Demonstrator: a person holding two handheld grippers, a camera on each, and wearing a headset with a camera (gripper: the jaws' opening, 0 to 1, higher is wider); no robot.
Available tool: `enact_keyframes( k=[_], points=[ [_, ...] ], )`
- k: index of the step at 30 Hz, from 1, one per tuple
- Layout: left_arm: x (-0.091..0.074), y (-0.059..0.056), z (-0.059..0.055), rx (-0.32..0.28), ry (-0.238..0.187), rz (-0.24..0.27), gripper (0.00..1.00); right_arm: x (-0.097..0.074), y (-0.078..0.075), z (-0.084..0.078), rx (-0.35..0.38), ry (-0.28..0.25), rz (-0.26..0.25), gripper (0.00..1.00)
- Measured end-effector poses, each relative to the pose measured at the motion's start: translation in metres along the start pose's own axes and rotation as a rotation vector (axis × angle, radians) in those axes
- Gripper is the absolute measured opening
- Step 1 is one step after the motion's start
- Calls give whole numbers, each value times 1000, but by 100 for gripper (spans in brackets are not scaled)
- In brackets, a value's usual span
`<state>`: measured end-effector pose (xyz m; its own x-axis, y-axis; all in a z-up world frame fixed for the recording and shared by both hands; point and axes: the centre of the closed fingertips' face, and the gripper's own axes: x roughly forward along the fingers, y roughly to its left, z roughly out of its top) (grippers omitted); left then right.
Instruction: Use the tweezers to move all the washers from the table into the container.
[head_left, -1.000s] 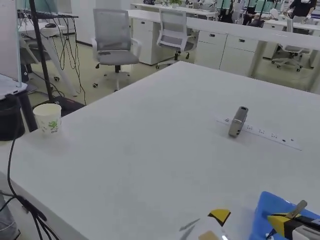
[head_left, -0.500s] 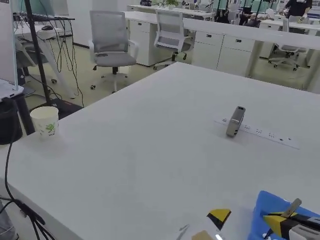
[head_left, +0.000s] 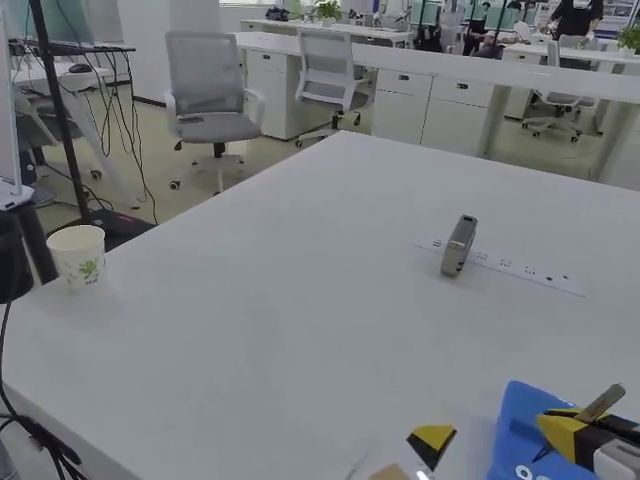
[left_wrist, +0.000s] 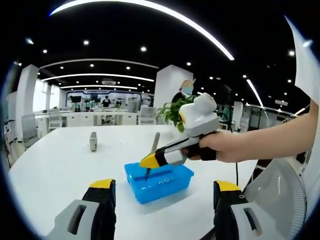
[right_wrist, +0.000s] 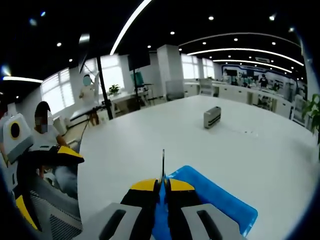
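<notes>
Right gripper (right_wrist: 162, 186) is clenched on the tweezers (right_wrist: 162, 167), with the tips poking out ahead of the jaws. Left gripper (left_wrist: 165, 185) is released, jaws wide apart with nothing between them.

Washers: I can't make out any on the bench (head_left: 300, 300) or in the container (right_wrist: 220, 202) (too small to tell, or out of frame).

Handling, as a judgement:
- Washers should be light, stiff, flat and slick metal, sitting flush on a smooth top.
- Pinching flat faces will likely skid. Better to nip across the ring, one tip through the hole and one outside.
- Tweezers are thin and springy, so the squeeze has to come from the gripper mid-body, not near the tips.

View differences:
- The left gripper view gives the side-on look. A hand holds the right gripper, and the tweezers are angled tips-down over the blue container, apparently just inside it. Whether they touch the floor, I can't tell.
- The right gripper view looks straight along the tweezers, so there's no depth on the tips.
- The head view catches just the container's corner at the bottom right, plus a power strip (head_left: 510, 268) and a paper cup (head_left: 78, 255) well apart.
</notes>
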<state>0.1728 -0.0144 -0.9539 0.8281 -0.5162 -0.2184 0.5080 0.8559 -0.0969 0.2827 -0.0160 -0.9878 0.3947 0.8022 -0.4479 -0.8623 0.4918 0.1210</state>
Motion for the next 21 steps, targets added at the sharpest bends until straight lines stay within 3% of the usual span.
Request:
enact_keyframes(
  k=[7, 11, 16, 21],
  points=[
    [0, -2, -2, 0, 13, -13, 73, -23, 10, 9, 4, -56, 4, 4],
    [0, -4, -3, 6, 19, -18, 71, -35, 18, 7, -7, -63, 17, 3],
    [-1, -5, -3, 7, 25, -29, 62, -49, 32, -10, -34, -27, 55, 3],
    [-2, -15, -8, -43, 74, -111, 57, -55, 44, -31, -54, 9, 119, 3]
  ],
)
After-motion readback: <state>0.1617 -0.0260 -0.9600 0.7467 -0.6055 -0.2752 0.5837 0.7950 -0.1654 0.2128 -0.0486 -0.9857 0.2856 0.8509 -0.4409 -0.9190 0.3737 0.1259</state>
